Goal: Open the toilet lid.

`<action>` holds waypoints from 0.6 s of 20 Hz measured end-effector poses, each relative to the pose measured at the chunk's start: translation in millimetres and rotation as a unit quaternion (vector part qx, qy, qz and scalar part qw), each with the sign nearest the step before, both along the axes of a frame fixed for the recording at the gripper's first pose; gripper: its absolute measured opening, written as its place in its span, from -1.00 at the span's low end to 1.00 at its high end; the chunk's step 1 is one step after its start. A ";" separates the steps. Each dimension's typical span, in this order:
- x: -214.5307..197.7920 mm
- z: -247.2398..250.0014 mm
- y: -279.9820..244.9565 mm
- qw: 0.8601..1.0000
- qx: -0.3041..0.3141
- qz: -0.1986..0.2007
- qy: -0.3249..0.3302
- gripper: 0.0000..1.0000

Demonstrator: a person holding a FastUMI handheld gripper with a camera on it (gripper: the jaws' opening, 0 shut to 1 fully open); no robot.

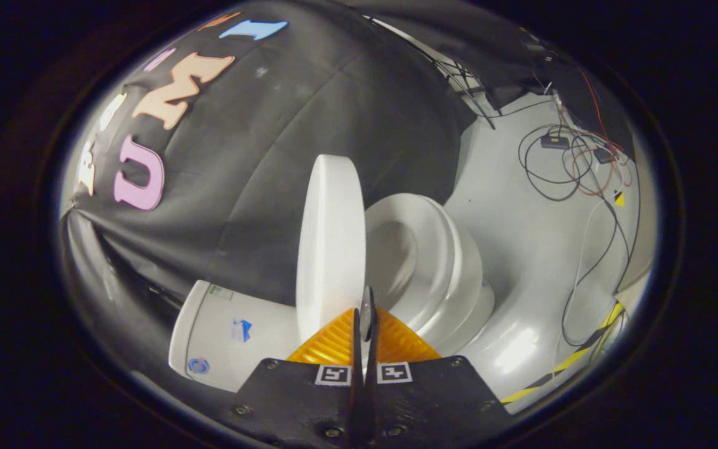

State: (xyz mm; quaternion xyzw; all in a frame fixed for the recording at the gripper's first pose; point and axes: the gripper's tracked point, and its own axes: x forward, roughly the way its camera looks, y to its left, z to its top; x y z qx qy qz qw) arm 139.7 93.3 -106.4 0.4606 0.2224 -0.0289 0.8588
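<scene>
Pale booth flooring (521, 249) surrounds the toilet bowl (434, 268). Toilet lid (329, 243) stands raised on edge, just ahead of the gripper (365, 324), long axis upright. Fingers nearly together; whether they pinch its rim, I cannot tell.

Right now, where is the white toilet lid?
In the gripper view, the white toilet lid stands raised just ahead of the nearly closed tool, between tank and bowl.

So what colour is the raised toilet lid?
Plain white, clearest in the gripper view: the toilet lid stands raised just ahead of the closed tool.
</scene>
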 end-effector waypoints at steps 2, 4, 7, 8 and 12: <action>-3.1 15.2 5.1 0.999 -0.030 0.012 -0.013 -0.98; -5.0 23.3 9.8 0.997 -0.067 0.022 -0.024 -0.98; -2.1 30.9 14.5 0.995 -0.088 0.031 -0.040 -0.98; -2.6 32.8 16.3 0.994 -0.093 0.034 -0.044 -0.98; -2.9 46.7 25.1 0.992 -0.105 0.042 -0.064 -0.98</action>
